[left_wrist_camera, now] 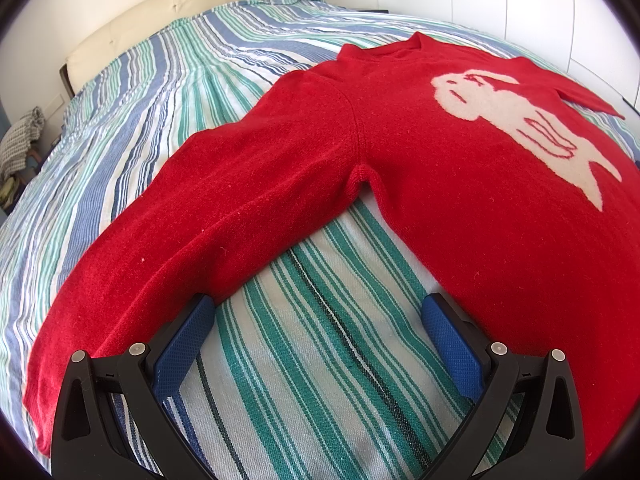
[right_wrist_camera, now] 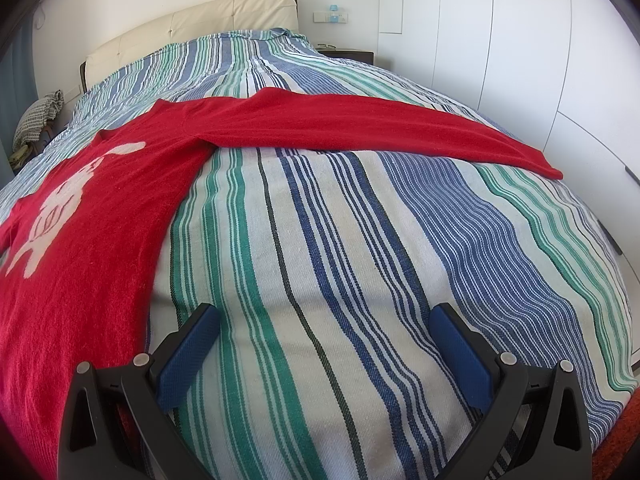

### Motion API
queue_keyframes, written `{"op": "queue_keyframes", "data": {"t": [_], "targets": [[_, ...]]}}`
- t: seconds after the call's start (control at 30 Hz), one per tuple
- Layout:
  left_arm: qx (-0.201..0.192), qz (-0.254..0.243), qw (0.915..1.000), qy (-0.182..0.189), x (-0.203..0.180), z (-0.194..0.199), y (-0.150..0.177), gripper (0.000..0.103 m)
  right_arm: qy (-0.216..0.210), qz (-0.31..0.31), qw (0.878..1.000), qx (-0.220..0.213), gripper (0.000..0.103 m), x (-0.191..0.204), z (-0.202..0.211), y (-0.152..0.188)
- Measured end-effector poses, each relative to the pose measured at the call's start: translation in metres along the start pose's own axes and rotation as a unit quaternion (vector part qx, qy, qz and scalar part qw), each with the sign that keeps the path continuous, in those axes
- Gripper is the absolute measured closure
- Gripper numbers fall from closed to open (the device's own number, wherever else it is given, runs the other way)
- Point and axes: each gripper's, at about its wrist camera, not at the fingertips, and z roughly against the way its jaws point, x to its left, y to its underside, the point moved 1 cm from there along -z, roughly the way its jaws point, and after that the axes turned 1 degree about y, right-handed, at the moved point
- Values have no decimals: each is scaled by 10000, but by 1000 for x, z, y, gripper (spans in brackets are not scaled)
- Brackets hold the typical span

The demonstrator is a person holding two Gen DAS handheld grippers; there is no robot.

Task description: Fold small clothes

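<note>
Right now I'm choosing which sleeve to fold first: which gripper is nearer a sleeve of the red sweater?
Left. The left gripper sits open right beside the near sleeve of the red sweater. The right gripper, also open, is over striped bedspread, with the other sleeve well ahead.

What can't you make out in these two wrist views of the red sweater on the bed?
- Red sweater hem: cut off by the frame edge in both views.
- Left sleeve cuff: left wrist view, partly hidden behind the left gripper.
- White animal motif: which animal is unclear; fisheye stretch in both.
- Items on the nightstand: right wrist view, too small.
- Checked cloth beside the bed: too small to identify.
</note>
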Motion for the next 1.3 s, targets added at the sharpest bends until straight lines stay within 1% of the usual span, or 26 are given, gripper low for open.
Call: {"op": "queue_keyframes", "data": {"t": [1.17, 1.3], "targets": [[-3, -20, 10000, -32, 0, 1, 0, 0, 29, 23, 10000, -1, 0, 1, 1, 1], [5, 13, 10000, 14, 1, 0, 0, 0, 26, 25, 10000, -5, 0, 1, 1, 0]]}}
